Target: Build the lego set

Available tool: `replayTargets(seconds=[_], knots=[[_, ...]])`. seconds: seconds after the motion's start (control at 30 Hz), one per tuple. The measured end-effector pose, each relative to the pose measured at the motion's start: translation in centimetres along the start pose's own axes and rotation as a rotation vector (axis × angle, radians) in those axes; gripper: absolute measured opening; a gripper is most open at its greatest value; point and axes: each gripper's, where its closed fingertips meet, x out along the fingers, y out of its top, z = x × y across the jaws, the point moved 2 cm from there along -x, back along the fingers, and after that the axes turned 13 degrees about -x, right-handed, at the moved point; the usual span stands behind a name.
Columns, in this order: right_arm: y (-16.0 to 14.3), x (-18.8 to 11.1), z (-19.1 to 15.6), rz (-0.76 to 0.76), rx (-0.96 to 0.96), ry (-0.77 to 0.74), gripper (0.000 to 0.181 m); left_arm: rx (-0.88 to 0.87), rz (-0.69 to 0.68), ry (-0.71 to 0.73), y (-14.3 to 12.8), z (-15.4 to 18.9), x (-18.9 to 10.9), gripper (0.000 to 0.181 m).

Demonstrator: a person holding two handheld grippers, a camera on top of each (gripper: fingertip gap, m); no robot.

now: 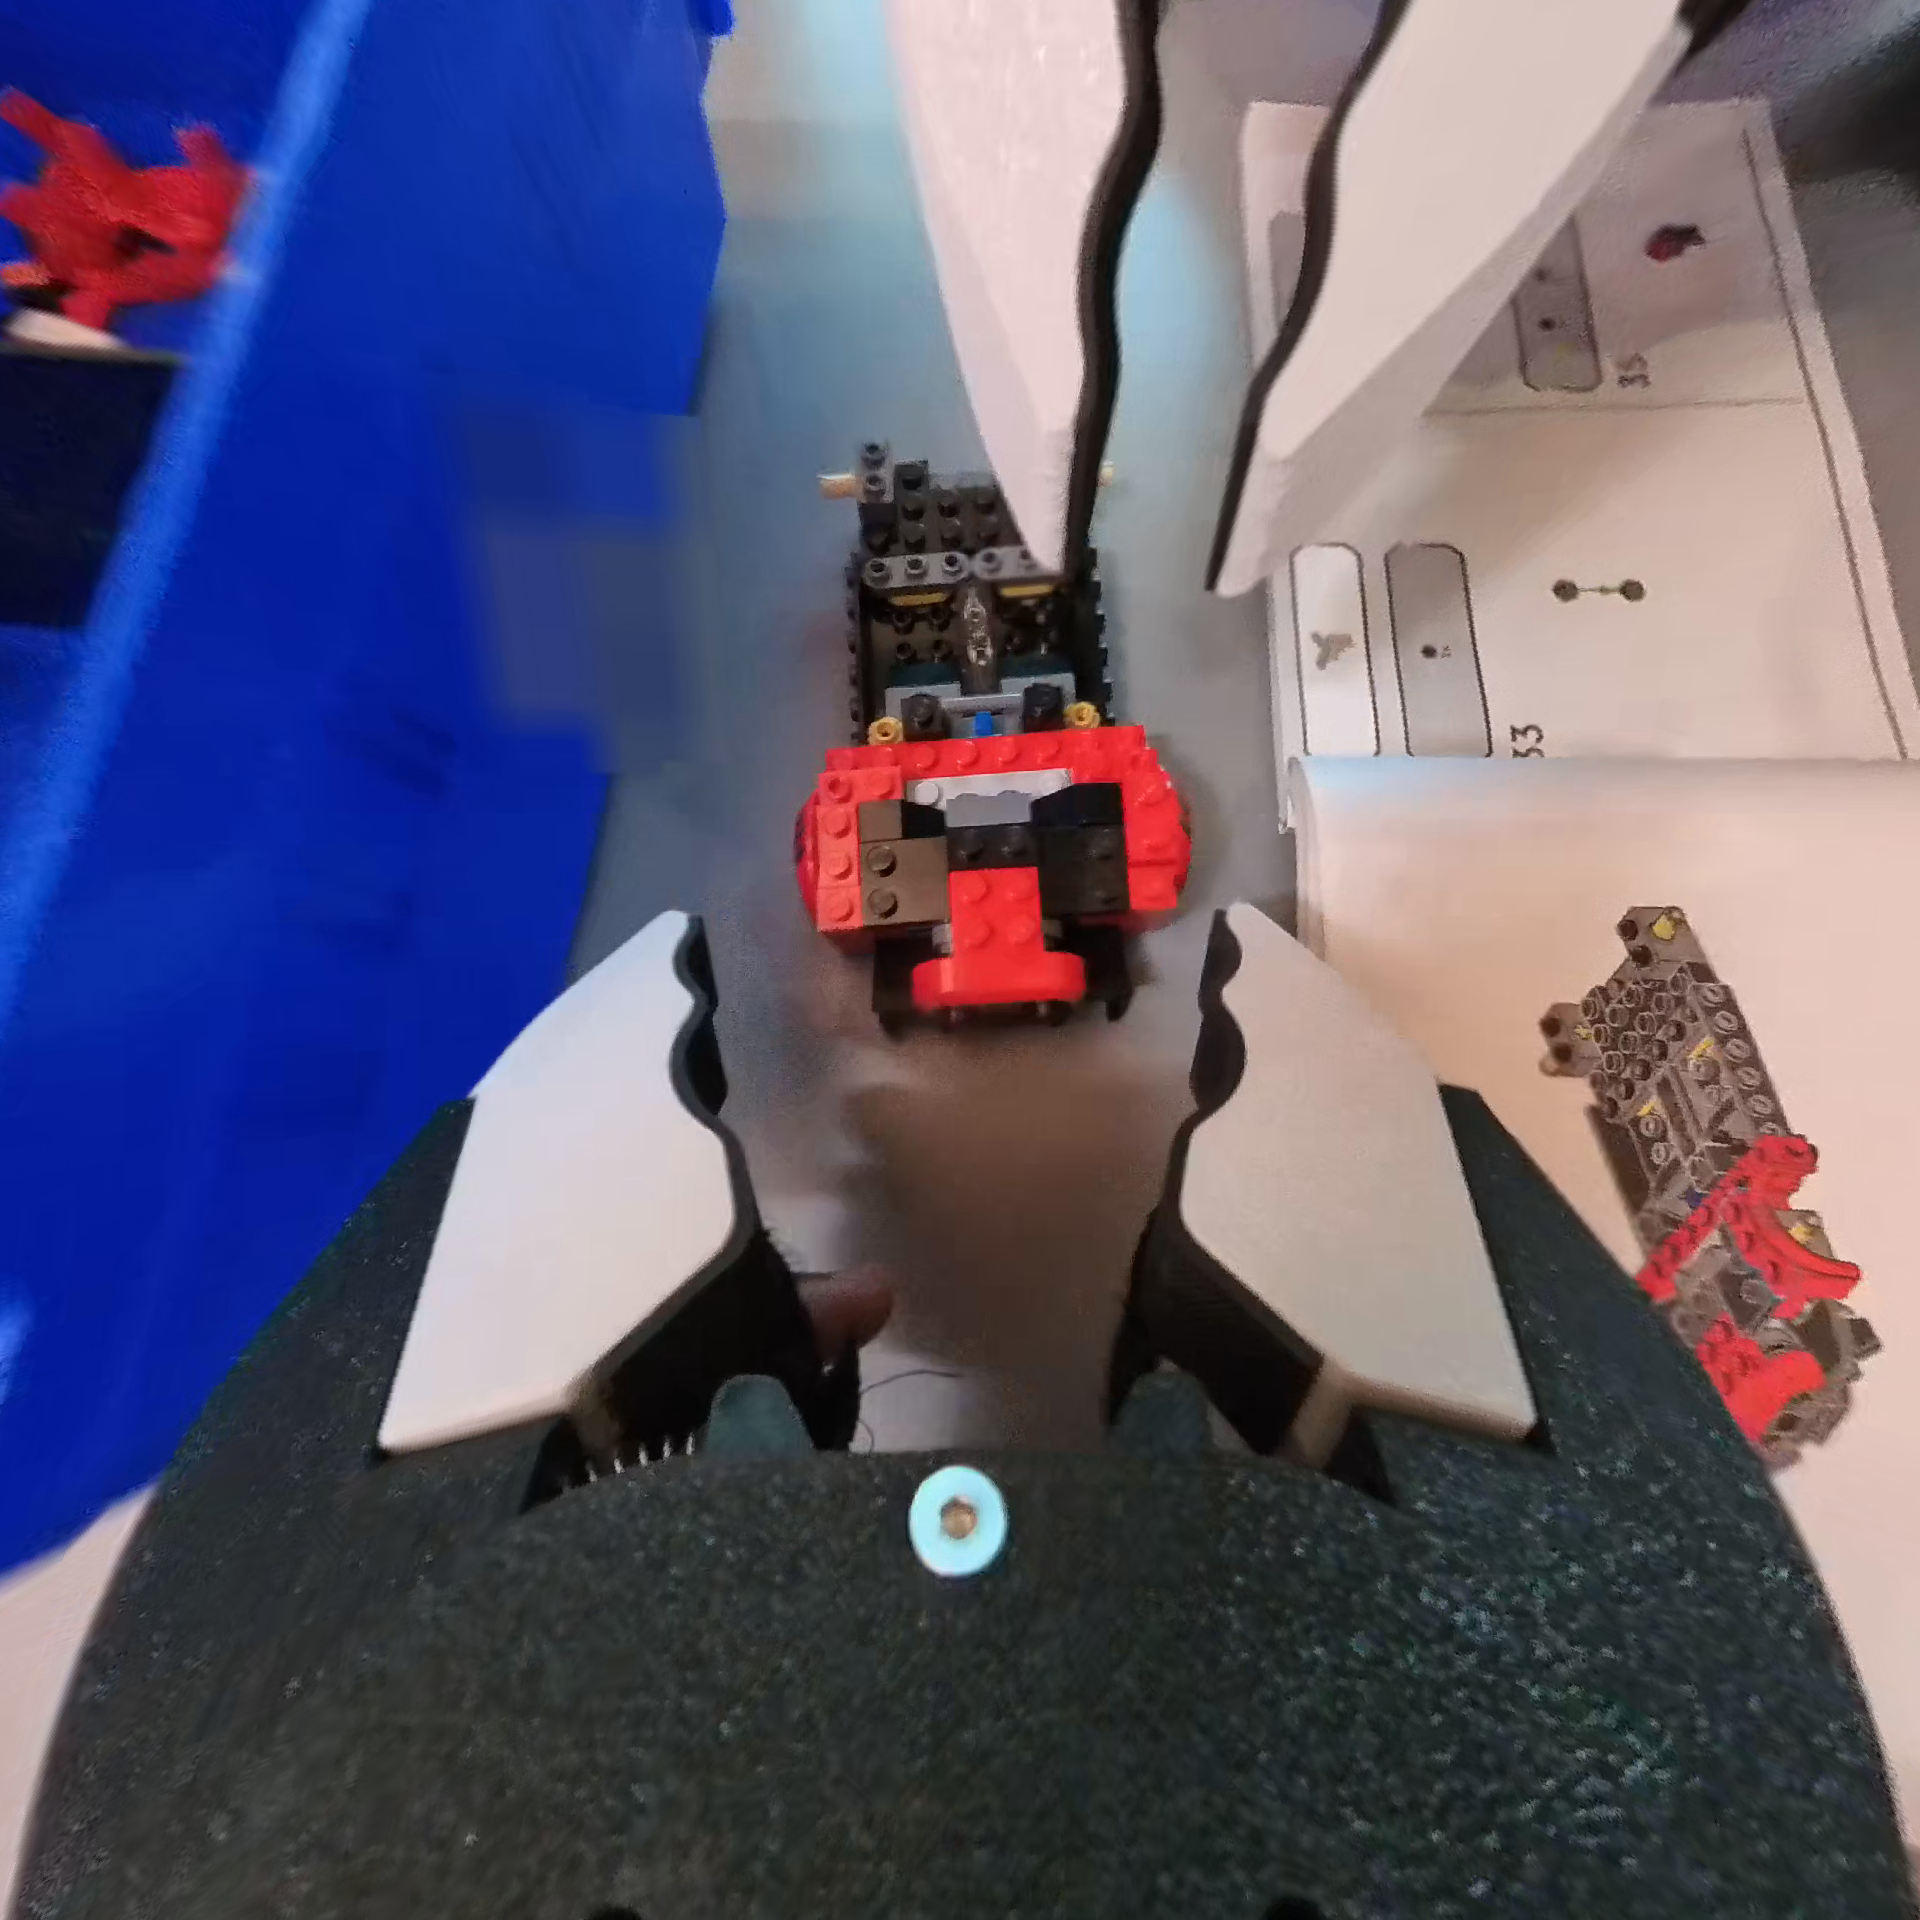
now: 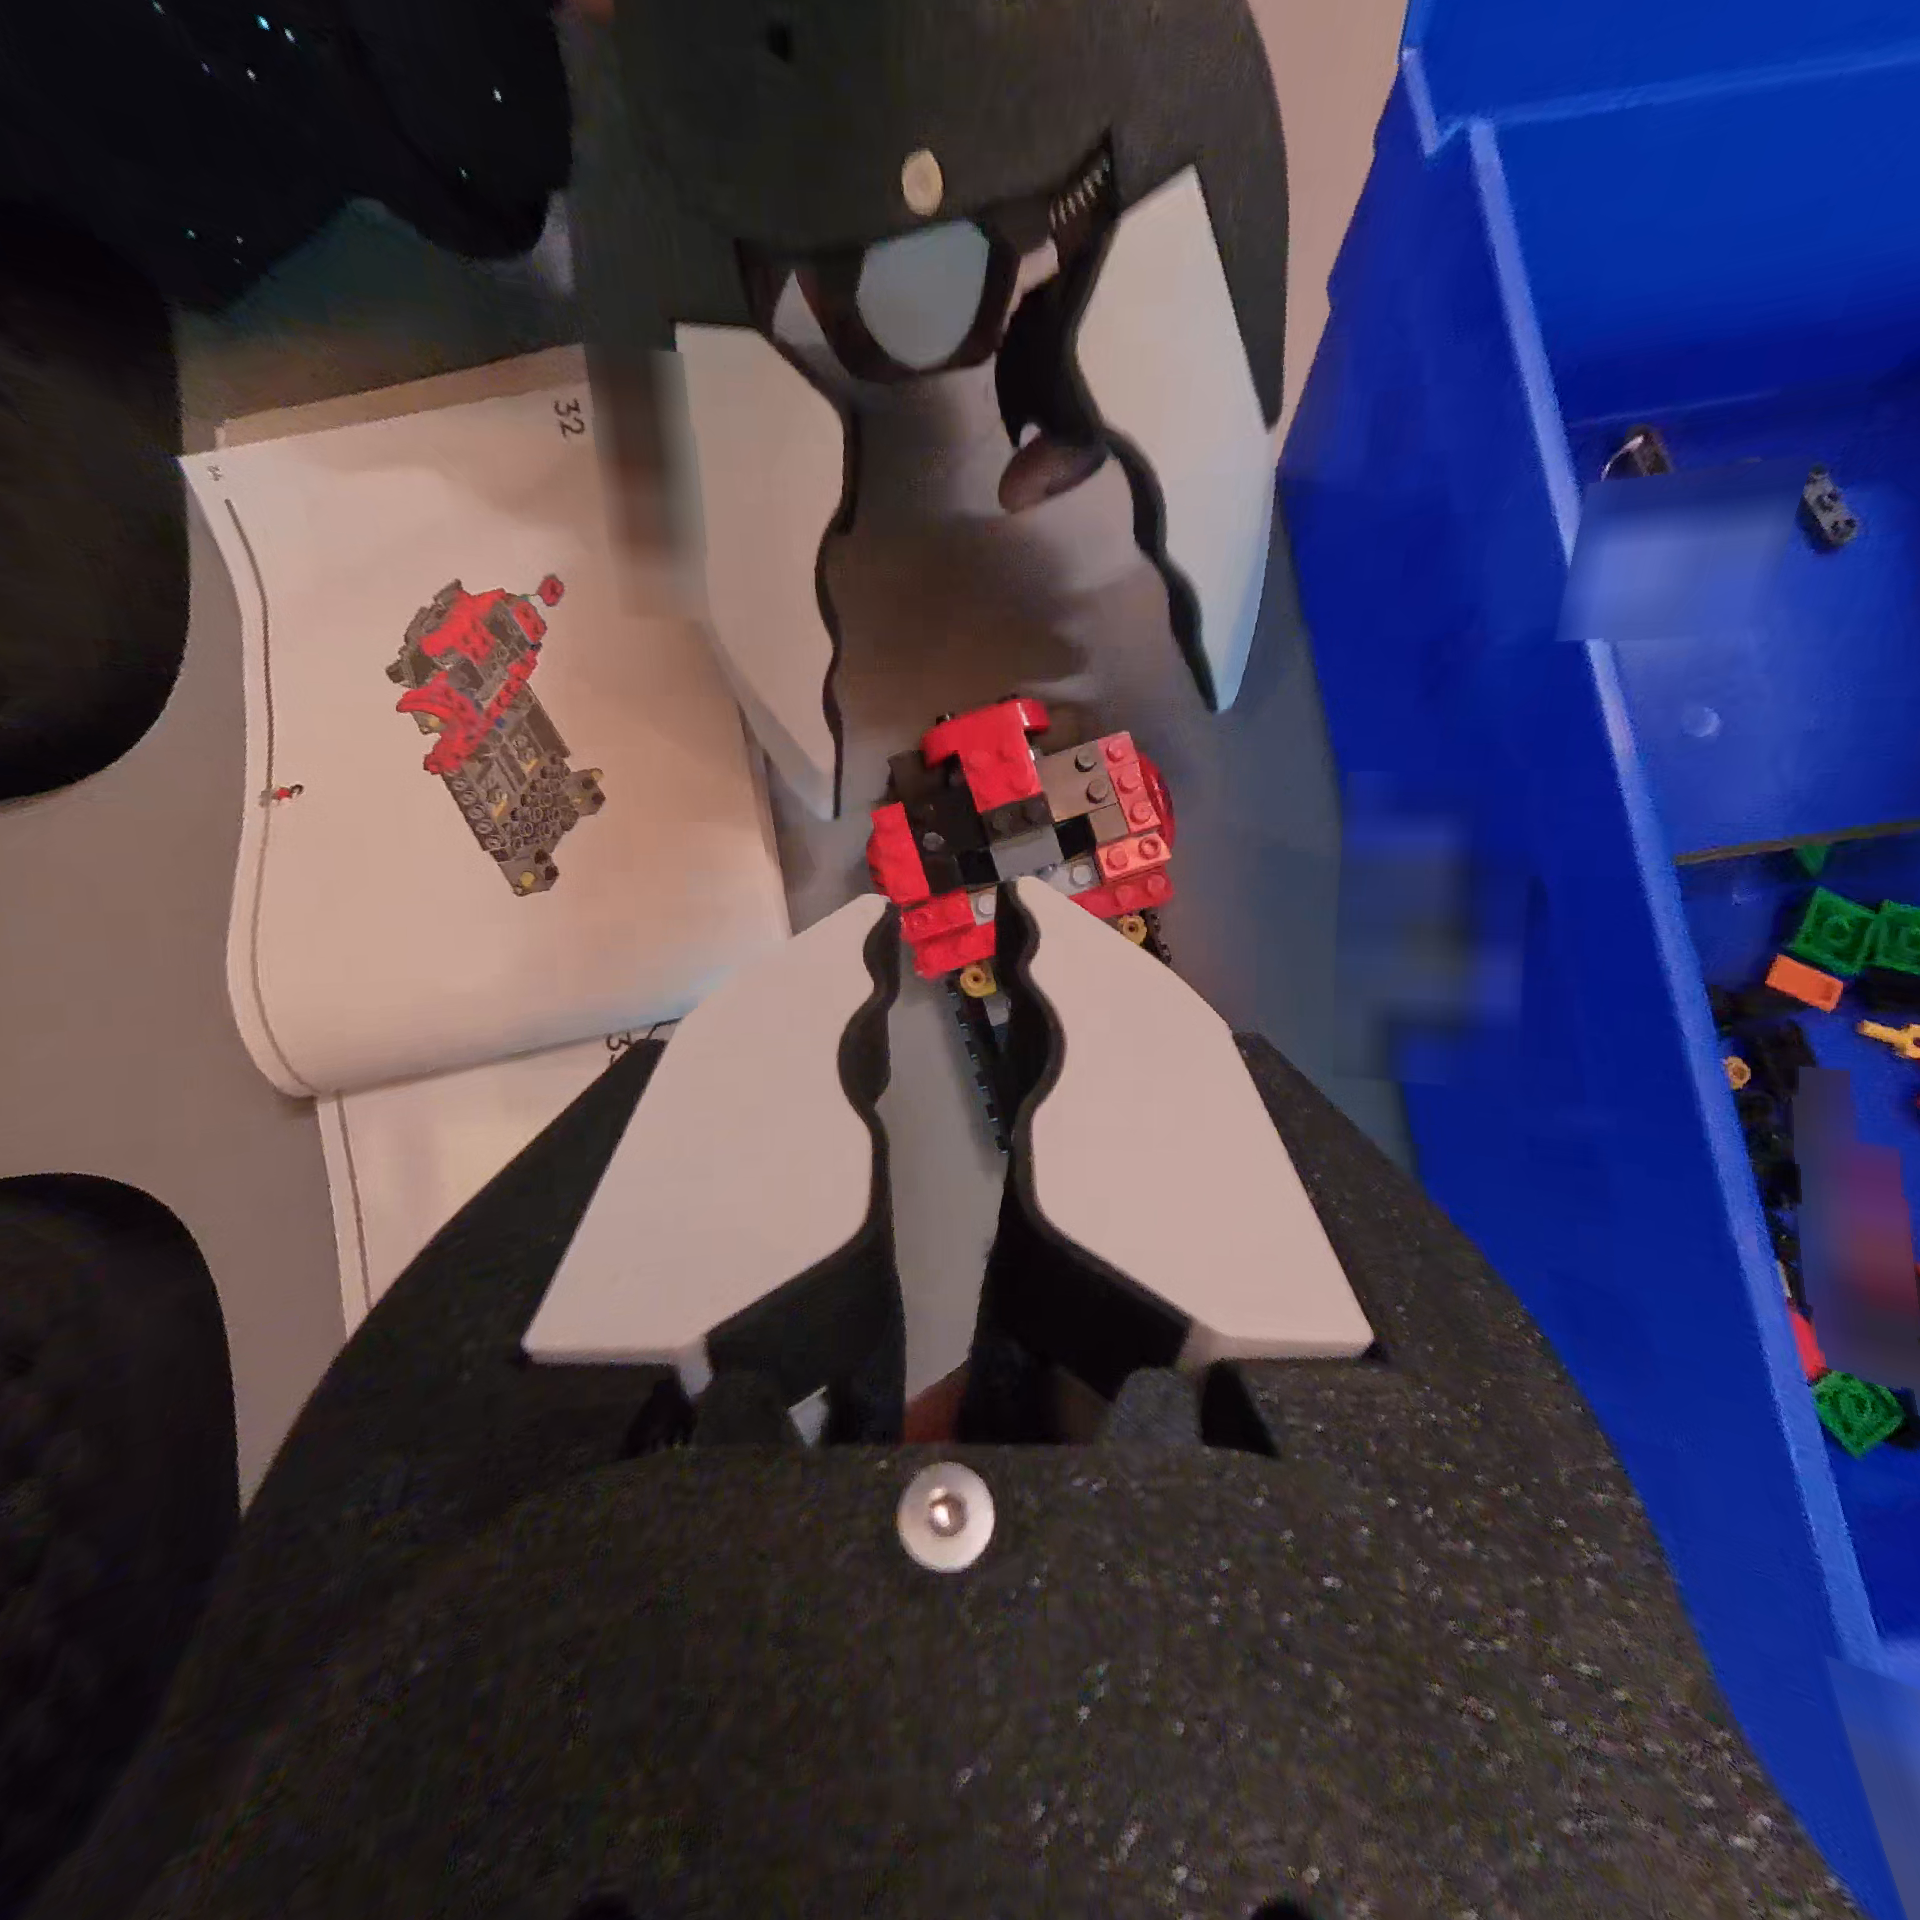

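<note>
Red and black bricks make up the half-built lego car [image 1: 992,800], which lies on the pale tabletop [image 1: 774,416] between the two claws. The left claw [image 1: 956,971] hangs just short of the car's red end with its white fingers spread wide, holding nothing. The right claw [image 2: 1003,899] comes in from the opposite end; its fingers are drawn nearly together over the car's black rear part, but whether they pinch it I cannot tell. An open instruction booklet [image 1: 1455,883] lies just beside the car, with a printed picture of the model on its page. A blue bin [image 2: 1538,727] stands on the car's other side, with loose green, orange and black pieces [image 2: 1849,966] in one compartment.
</note>
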Motion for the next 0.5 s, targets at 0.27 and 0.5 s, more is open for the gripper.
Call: replayTargets(seconds=[0.27, 0.5], knots=[[3.4, 4.1, -2.4, 0.008, -0.131, 0.132, 0.022, -0.185, 0.387, 0.282, 4.6, 2.1, -13.0, 0.000], [6.4, 10.7, -1.9, -0.083, -0.250, 0.182, 0.016, -0.210, 0.551, 0.333, 5.0, 4.2, -18.2, 0.000]])
